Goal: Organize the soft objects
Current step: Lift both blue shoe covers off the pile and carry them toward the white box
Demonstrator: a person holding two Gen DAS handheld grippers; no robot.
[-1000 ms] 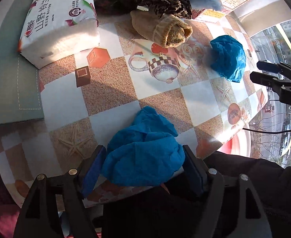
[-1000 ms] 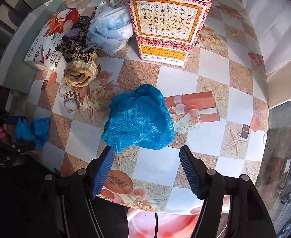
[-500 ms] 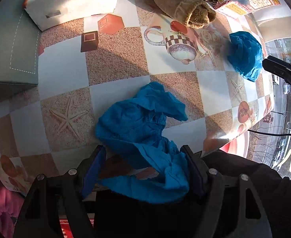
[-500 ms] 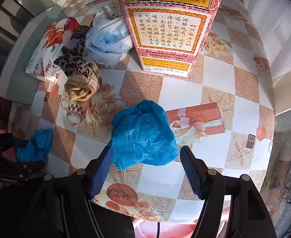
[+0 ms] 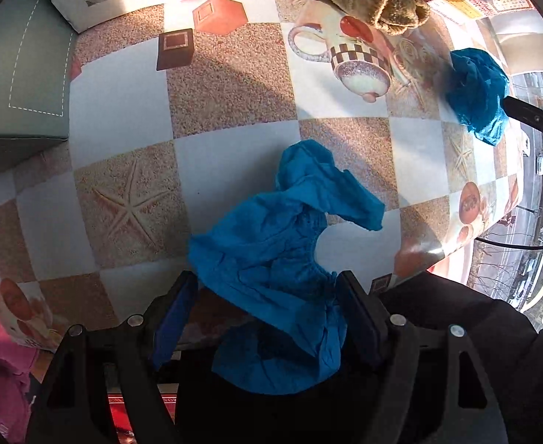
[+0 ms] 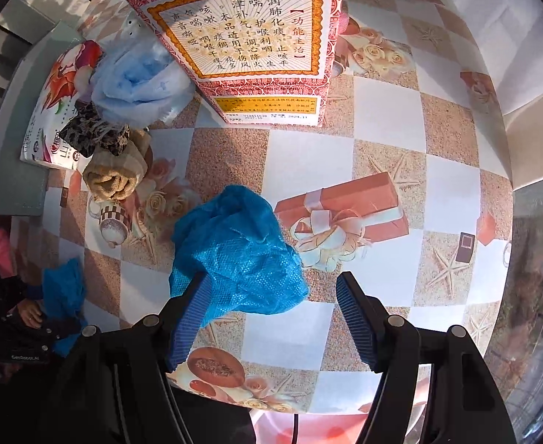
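Since earlier: near-edge blue cover (image 5: 271, 255) unfurled, draping off table (image 5: 234, 85) | left claw (image 5: 267, 303) apart astride it | right claw (image 6: 271, 307) apart over second blue cover (image 6: 234, 255) | step: pickup, I judge | next: close both, carry to pile.

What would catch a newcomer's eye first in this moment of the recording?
Two bright blue crumpled covers: one hangs over the table's near edge between the open left claw, the other lies mid-table by the open right claw, its left finger at the cover's edge. Behind it stands a big red and yellow box printed with Chinese text, and left of that sits a pile of soft things, among them a rolled tan sock.
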